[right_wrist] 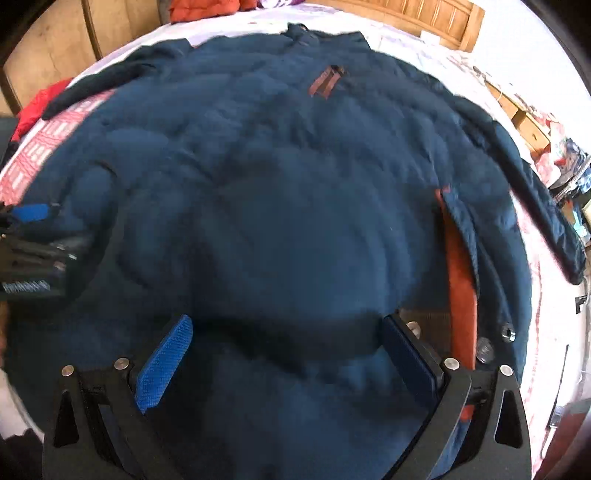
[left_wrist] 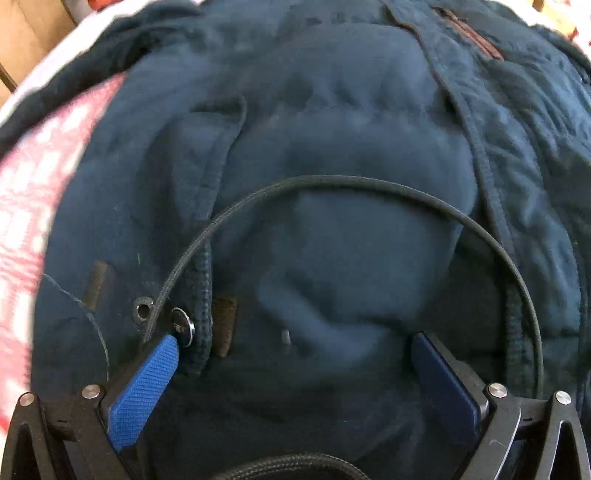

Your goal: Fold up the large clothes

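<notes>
A large navy padded jacket (right_wrist: pixel 295 177) lies spread on a bed, collar at the far end, sleeves out to both sides. It fills the left wrist view (left_wrist: pixel 332 147) too. My left gripper (left_wrist: pixel 293 345) is open, hovering close over the jacket's lower left edge by metal snap buttons (left_wrist: pixel 183 325). My right gripper (right_wrist: pixel 286 328) is open and empty over the jacket's lower right part, beside the orange lining strip (right_wrist: pixel 461 288). The left gripper also shows at the left edge of the right wrist view (right_wrist: pixel 33 236).
A pink and white bedcover (right_wrist: pixel 48 147) lies under the jacket. A wooden headboard (right_wrist: pixel 436 18) stands at the far end. Red clothing (right_wrist: pixel 40 107) sits at the left, clutter (right_wrist: pixel 569 162) at the right. A black cable (left_wrist: pixel 369 184) arcs across the left wrist view.
</notes>
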The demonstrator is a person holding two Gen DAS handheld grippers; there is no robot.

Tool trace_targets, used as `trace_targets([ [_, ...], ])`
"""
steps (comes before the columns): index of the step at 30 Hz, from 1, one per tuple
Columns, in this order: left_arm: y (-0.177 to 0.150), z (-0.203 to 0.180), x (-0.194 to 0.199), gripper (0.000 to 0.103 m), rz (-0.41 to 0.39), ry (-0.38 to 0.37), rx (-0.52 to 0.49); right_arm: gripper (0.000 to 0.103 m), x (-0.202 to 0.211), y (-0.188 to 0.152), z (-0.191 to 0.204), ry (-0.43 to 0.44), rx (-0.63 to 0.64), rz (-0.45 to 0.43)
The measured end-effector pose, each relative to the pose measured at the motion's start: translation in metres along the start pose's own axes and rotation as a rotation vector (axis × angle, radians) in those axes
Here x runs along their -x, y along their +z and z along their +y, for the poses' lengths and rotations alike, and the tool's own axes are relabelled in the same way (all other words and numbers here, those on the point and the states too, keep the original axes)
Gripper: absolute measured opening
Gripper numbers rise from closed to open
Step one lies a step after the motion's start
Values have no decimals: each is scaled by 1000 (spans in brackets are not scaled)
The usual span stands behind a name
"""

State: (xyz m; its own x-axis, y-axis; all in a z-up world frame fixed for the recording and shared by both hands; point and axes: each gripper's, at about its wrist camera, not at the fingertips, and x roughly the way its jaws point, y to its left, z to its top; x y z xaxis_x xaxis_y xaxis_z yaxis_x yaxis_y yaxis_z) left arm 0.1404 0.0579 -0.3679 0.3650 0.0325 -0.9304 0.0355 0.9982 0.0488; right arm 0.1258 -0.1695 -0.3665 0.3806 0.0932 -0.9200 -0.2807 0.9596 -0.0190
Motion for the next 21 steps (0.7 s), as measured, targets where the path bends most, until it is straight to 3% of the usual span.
trace_targets([
  [4,-9,12,11,103,-47,-21,-64,94,4,-15,-26,104,35,-41],
  [6,-14,25,16,103,-53,-18,-64,94,6,-24,-41,42,44,-32],
  [9,-20,46,18,103,-45,7,-37,94,13,-36,-74,82,-34,-30],
  [11,-26,63,20,103,-42,45,-26,94,16,-41,-82,10,-11,-12],
  [13,-29,82,21,103,-21,75,-4,94,18,-43,-86,21,1,-2],
  [16,-34,102,35,103,1,67,23,94,23,-38,-84,4,27,9],
  [18,-28,101,51,103,-16,68,12,94,39,-32,-78,30,12,-29],
  [21,1,95,77,103,-60,-16,15,94,62,-4,-72,55,16,-121],
])
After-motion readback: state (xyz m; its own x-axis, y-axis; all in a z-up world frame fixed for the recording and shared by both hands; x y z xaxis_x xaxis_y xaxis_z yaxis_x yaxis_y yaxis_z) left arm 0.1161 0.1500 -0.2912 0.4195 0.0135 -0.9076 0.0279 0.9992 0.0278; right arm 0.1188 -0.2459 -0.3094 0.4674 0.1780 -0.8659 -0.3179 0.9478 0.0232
